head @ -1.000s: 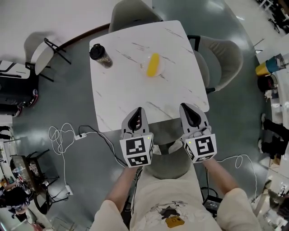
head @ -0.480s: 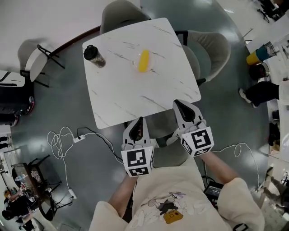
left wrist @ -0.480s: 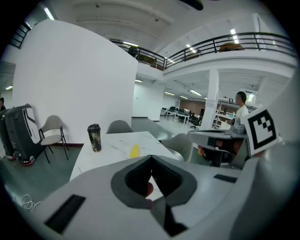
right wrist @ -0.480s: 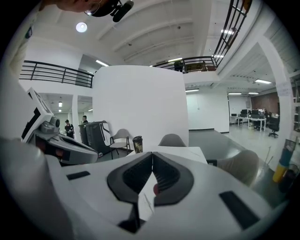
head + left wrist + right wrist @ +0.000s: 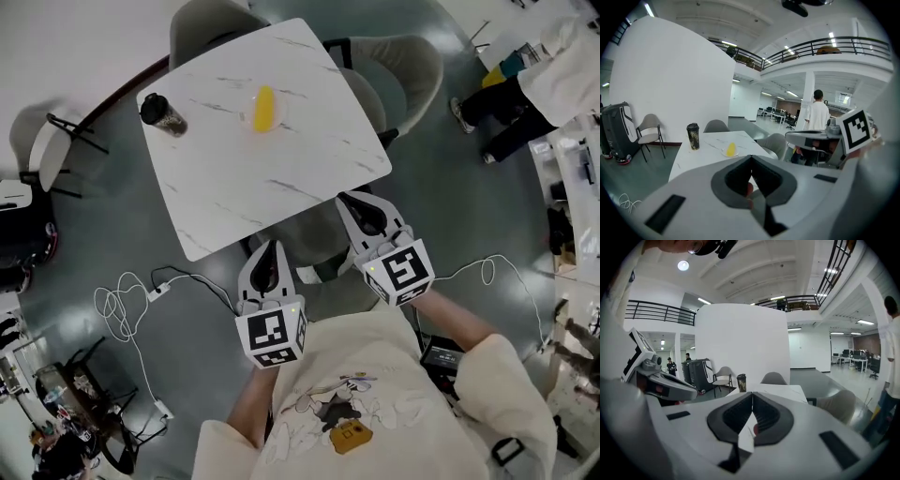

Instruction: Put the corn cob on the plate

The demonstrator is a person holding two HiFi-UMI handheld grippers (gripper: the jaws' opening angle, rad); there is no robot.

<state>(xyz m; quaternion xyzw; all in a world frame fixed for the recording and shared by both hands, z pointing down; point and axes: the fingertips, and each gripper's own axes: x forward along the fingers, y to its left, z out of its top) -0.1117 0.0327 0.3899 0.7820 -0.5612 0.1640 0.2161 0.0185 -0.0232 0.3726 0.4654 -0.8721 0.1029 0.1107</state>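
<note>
My left gripper point(image 5: 269, 247) and right gripper point(image 5: 349, 199) both have their jaws pressed fully together with nothing between them. Both hang by the near edge of the tabletop point(image 5: 281, 178), the left one out over the floor. The corn point(image 5: 264, 109) lies on the plate point(image 5: 278, 118) at the far side, well apart from me, with a cup point(image 5: 161, 112) to its left. I judge the placing done. The next move calls only for holding clear and not knocking the tabletop.
</note>
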